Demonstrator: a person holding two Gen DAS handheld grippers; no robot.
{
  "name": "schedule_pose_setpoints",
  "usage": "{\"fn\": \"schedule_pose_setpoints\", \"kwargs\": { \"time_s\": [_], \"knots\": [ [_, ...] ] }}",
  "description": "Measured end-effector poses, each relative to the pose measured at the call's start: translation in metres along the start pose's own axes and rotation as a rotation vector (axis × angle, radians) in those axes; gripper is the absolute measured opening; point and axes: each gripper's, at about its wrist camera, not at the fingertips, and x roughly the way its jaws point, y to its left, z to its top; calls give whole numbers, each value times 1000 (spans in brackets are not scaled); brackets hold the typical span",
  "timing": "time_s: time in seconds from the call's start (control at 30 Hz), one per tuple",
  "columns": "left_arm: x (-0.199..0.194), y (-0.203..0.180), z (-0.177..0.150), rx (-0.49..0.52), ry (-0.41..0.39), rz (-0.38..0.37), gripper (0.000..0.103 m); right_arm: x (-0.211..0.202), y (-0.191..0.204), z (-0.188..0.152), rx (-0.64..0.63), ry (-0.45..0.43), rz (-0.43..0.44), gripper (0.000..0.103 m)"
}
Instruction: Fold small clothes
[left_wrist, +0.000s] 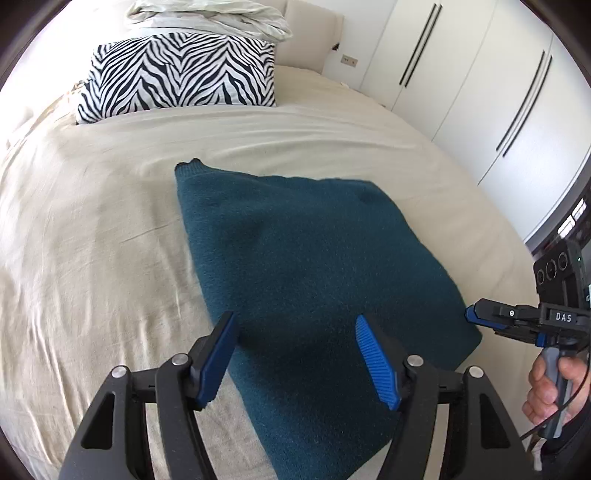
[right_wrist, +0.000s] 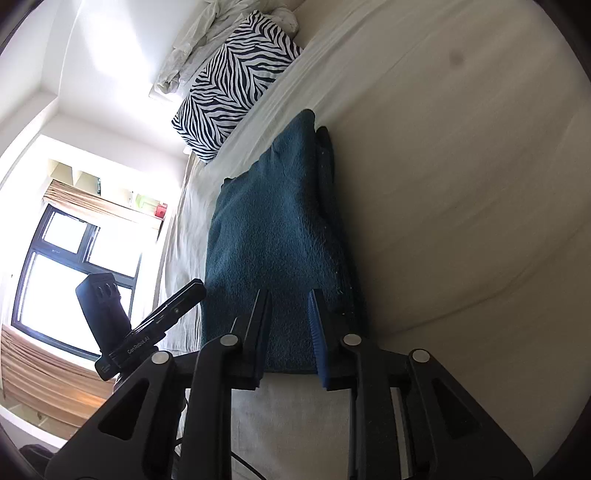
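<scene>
The near end of the teal garment (left_wrist: 295, 258) runs out of the left wrist view's bottom edge, so its full outline cannot be told. At that view's right edge, the hand (left_wrist: 550, 391) on the right gripper (left_wrist: 476, 314) is cut off past the fingers. In the right wrist view the window (right_wrist: 74, 273) is washed out by glare, and small things on the shelf (right_wrist: 147, 203) are too tiny to tell.

You have a zebra-striped pillow (left_wrist: 177, 74) at the head of the bed (left_wrist: 92, 221), with crumpled pale bedding (left_wrist: 207, 16) behind it. White wardrobe doors (left_wrist: 480, 92) flank one side; opposite, a window (right_wrist: 66, 266) with what looks like a raised blind.
</scene>
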Motion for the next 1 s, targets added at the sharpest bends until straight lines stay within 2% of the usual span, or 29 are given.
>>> {"fn": "schedule_pose_setpoints", "kwargs": {
  "time_s": [0.07, 0.13, 0.23, 0.33, 0.43, 0.5, 0.57, 0.63, 0.7, 0.8, 0.83, 0.9, 1.0],
  "knots": [
    [-10, 18, 2, -72, -32, -30, 78, -17, 1, 8, -7, -59, -37, 77],
    [-6, 36, 6, -131, -21, -43, 78, -27, 0, 21, -15, -103, -66, 79],
    [9, 62, 9, -233, 29, -92, 78, -16, -6, 44, 14, -48, -45, 79],
    [28, 80, 7, -325, 98, -140, 78, 10, -17, 64, 58, 15, -38, 76],
    [46, 83, 5, -367, 158, -208, 78, 43, -19, 78, 90, 73, -27, 67],
    [53, 85, 7, -389, 168, -224, 78, 62, -22, 84, 104, 105, -29, 63],
    [57, 84, 11, -401, 177, -238, 77, 79, -23, 91, 107, 127, -32, 53],
    [63, 79, 16, -396, 196, -241, 76, 91, -21, 96, 104, 145, -30, 51],
    [69, 71, 19, -381, 223, -247, 68, 104, -19, 100, 94, 180, -43, 47],
    [73, 65, 19, -376, 234, -218, 66, 122, -12, 103, 65, 217, -86, 41],
    [73, 64, 19, -378, 234, -215, 63, 129, -8, 107, 59, 222, -104, 35],
    [72, 64, 20, -377, 235, -214, 53, 132, -3, 107, 34, 220, -131, 29],
    [68, 65, 22, -353, 226, -220, 45, 130, 14, 101, -30, 192, -190, 22]
  ]
}}
